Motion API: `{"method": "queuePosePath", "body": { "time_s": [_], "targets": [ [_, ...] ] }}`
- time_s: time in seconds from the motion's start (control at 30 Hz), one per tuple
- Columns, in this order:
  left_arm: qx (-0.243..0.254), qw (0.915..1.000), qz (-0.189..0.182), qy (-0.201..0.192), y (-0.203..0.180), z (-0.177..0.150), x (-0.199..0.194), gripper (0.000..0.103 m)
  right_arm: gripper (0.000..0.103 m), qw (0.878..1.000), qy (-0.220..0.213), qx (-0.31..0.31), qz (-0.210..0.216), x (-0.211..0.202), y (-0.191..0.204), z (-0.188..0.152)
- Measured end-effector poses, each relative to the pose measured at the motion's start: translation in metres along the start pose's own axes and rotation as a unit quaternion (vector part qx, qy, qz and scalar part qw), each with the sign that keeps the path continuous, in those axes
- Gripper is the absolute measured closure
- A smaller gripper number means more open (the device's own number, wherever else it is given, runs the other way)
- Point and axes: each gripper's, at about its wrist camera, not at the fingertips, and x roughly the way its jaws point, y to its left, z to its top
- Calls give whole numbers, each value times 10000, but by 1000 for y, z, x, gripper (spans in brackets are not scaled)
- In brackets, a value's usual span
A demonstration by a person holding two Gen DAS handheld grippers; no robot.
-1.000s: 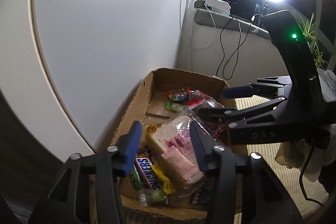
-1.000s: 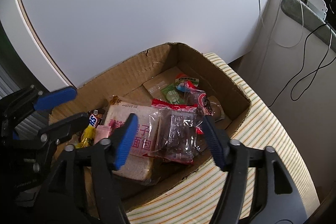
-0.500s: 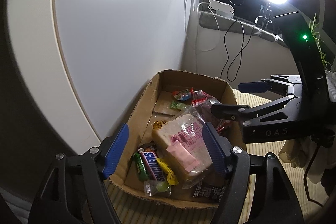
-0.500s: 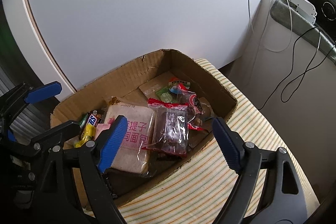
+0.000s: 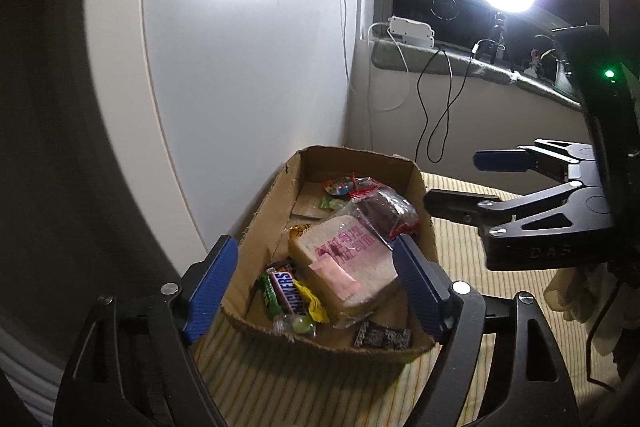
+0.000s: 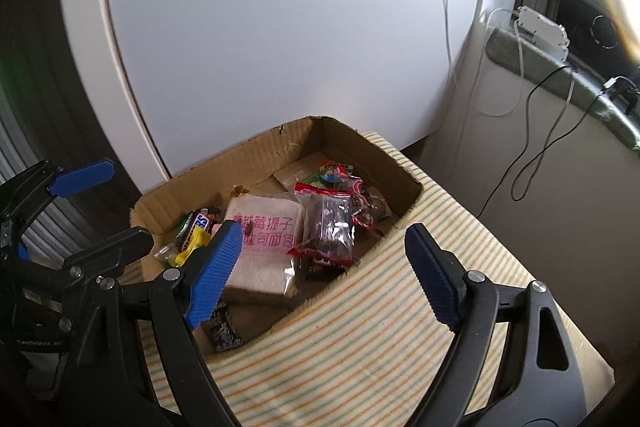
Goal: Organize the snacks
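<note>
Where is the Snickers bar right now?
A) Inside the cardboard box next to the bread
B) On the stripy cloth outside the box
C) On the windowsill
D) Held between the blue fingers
A: the Snickers bar lies inside the cardboard box beside the bagged bread, while the left gripper and right gripper are both open and hold nothing.

Showing one cardboard box (image 5: 276, 211), one wrapped bread slice (image 5: 348, 267), one Snickers bar (image 5: 290, 293), one green bar (image 5: 267, 294), one yellow wrapper (image 5: 314, 303), one dark snack bag (image 6: 330, 227), one black patterned packet (image 5: 382, 337), two grippers: left gripper (image 5: 316, 291), right gripper (image 6: 324, 267).
</note>
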Motion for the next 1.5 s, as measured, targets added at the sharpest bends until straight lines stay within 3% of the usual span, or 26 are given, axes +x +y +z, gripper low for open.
{"method": "queuePosePath", "body": {
  "time_s": [0.1,0.33,0.7,1.5],
  "targets": [
    [60,10000,45,-47,-5,-3,-9,23,6,9998,-164,38,-100,-17,0,-8],
    [-42,10000,87,-8,-5,-14,-24,21,1,9991,-261,216,-260,-46,-2,-39],
    [-52,9999,138,-8,-10,-21,-38,21,1,9975,-249,466,-465,-68,-12,-68],
    [-12,9999,133,-77,-13,-23,-44,21,1,9978,-299,379,-464,-73,-2,-70]
  ]
}}
